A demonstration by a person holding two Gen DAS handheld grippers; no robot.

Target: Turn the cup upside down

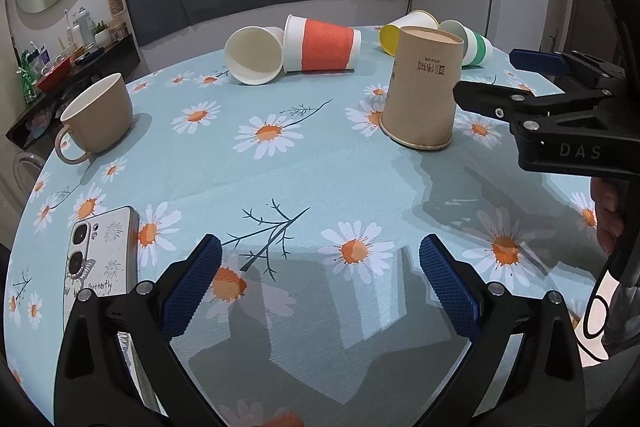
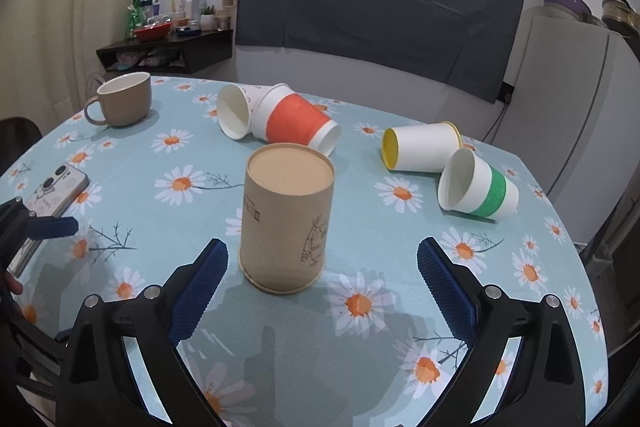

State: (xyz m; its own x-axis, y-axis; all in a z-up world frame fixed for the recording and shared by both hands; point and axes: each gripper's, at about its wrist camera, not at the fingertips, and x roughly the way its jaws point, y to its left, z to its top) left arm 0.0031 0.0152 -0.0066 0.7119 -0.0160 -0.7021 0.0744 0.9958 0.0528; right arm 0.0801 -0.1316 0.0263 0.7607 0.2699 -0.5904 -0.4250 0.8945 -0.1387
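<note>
We find a round table (image 2: 256,323) covered by a pale blue cloth printed with daisies, bearing all the items noted below.

The left gripper (image 1: 320,283) hangs low over the near part of the cloth, its blue-padded fingers spread wide with nothing between them. The right gripper (image 2: 322,281) is likewise spread wide and empty; in the left wrist view it reaches in from the right, one black finger tip close against the side of the brown paper cup (image 2: 286,215), though we cannot tell whether they touch.

We record the brown paper cup standing upside down near the middle of the table, mouth rim flat on the cloth, closed base uppermost, printing on its wall inverted. From the right wrist view it stands just ahead of the fingers, nearer the left one.

A beige mug (image 2: 126,99) stands upright at the far left edge, handle toward the left.

Four paper cups lie on their sides behind: an orange-banded cup (image 2: 296,121) touching a plain white cup (image 2: 234,111), and to the right a yellow-lined cup (image 2: 420,147) touching a green-banded cup (image 2: 476,187).

A phone (image 1: 100,259) in a patterned case lies face down at the left edge.
</note>
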